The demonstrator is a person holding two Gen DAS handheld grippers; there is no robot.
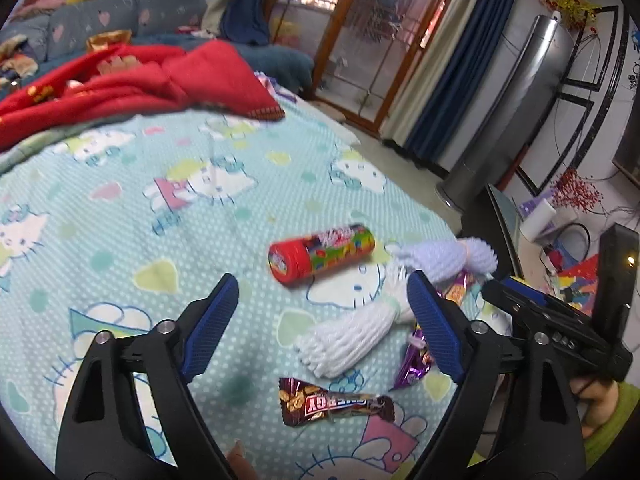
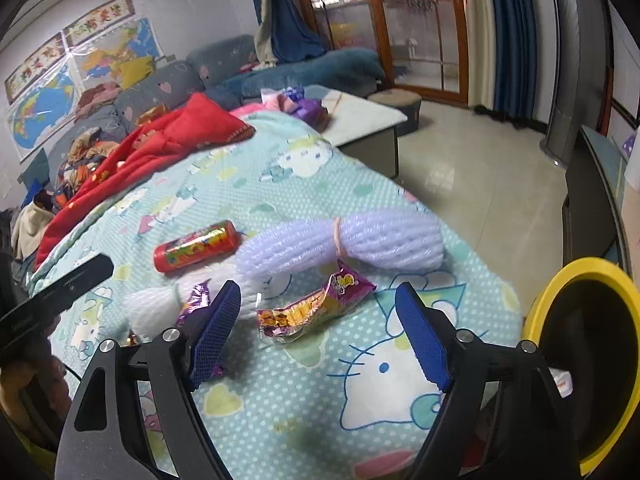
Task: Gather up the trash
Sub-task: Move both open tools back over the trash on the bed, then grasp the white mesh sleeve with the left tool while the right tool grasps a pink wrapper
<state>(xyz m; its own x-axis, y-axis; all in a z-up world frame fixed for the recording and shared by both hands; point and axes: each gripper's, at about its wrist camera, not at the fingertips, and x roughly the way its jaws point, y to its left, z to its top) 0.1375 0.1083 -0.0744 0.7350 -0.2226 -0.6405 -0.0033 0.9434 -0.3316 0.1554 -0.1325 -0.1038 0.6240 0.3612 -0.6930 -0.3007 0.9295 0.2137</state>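
On the cartoon-cat bedspread [image 1: 120,208] lie a red candy tube [image 1: 320,254], white foam netting [image 1: 348,340], a brown "ENERGY" bar wrapper [image 1: 336,402] and a crumpled purple-gold snack wrapper [image 2: 316,306]. The left gripper [image 1: 324,320] hangs wide open and empty, the foam between its fingers, tube beyond. The right gripper [image 2: 320,332] gapes empty, with the purple wrapper between its tips.

Bedsheet [image 2: 280,400] nr right claw [image 2: 320,328] clear; bin [image 2: 536,312] rightward.

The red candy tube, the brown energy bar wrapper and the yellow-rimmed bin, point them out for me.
red candy tube [image 1: 322,254], left wrist view, middle of its printed side.
brown energy bar wrapper [image 1: 336,403], left wrist view, on the printed lettering.
yellow-rimmed bin [image 2: 560,286], right wrist view, upper left of its rim.
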